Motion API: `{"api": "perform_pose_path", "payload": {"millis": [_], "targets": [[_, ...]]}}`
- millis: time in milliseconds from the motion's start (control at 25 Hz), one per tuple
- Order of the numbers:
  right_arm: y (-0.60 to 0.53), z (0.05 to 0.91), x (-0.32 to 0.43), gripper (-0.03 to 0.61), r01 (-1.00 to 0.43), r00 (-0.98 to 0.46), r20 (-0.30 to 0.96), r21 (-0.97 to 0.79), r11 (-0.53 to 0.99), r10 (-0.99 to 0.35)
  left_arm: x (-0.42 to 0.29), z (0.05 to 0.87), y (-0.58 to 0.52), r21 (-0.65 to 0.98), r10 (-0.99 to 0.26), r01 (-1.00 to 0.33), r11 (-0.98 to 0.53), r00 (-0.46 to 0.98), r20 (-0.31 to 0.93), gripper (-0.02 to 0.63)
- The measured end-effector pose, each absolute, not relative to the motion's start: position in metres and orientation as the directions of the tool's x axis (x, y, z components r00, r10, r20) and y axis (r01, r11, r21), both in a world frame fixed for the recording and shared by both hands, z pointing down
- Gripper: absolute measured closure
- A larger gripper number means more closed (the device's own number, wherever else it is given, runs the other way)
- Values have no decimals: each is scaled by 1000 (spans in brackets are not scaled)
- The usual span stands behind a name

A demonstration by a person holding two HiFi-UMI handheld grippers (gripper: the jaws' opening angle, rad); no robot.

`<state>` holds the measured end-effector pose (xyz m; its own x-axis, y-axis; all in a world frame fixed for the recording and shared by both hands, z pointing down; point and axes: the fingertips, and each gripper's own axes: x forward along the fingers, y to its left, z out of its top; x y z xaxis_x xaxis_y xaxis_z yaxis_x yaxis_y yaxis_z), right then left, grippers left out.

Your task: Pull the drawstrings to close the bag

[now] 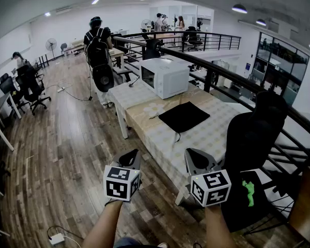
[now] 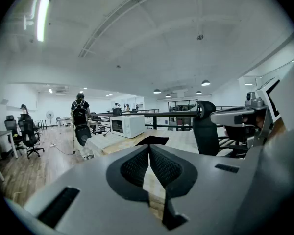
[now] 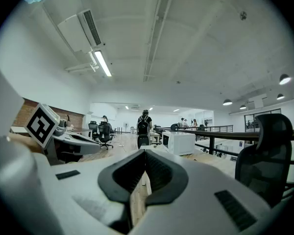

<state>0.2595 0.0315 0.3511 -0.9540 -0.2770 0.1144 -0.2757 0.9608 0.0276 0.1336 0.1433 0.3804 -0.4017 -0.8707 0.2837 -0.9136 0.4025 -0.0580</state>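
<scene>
Lying flat, the black bag (image 1: pixel 184 116) shares a table (image 1: pixel 209 136) with a microwave (image 1: pixel 166 77); chair (image 1: pixel 251 137) alongside. Left gripper (image 1: pixel 129 160), right gripper (image 1: pixel 197 162): jaws together.

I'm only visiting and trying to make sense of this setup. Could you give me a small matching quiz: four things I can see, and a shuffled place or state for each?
Things:
1. bag
2. microwave
3. office chair
4. left tool

Descriptions:
A. white, at the far end of the table
B. shut, with nothing between its jaws
C. black, lying flat mid-table
D. black, standing at the table's right side

Pairs: 1-C, 2-A, 3-D, 4-B
</scene>
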Motion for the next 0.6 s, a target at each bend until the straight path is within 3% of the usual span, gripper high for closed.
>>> {"api": "perform_pose_path", "payload": {"millis": [440, 600], "targets": [[30, 352, 264, 555, -292, -951, 98, 15, 956, -292, 137, 387, 143, -14, -884, -925, 379, -366, 291, 578], [28, 356, 257, 554, -303, -947, 108, 9, 953, -302, 127, 388, 142, -3, -889, -930, 367, -351, 295, 524]]}}
